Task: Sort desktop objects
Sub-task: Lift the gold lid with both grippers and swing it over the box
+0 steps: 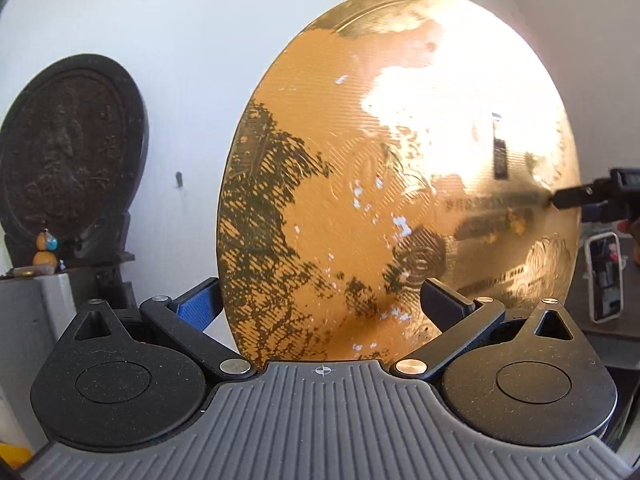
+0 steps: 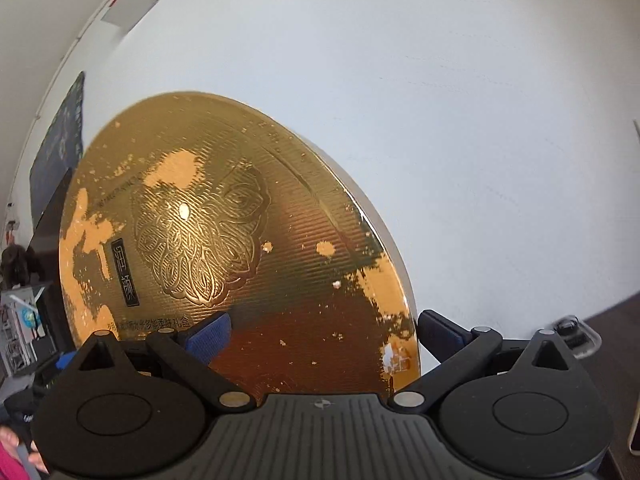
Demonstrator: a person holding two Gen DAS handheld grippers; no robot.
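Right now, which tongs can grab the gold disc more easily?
Probably left. The left tongs are open and straddle the disc, one finger behind it and one in front. The right tongs are open too, but one finger sits past the rim.

Gold disc (image 2: 224,240), just ahead of the right gripper (image 2: 324,336): small dark vertical label (image 2: 125,272) left of the embossed flower, two Chinese characters on it, too stylised to make out. Row of small dark Chinese print (image 2: 160,326) along the lower left edge, partly hidden behind the gripper linkage, last character looks like 盒. Same disc in the left wrist view: faint stamped Latin lettering (image 1: 480,203) ahead-right of the left gripper (image 1: 324,300), washed out by glare, unreadable.
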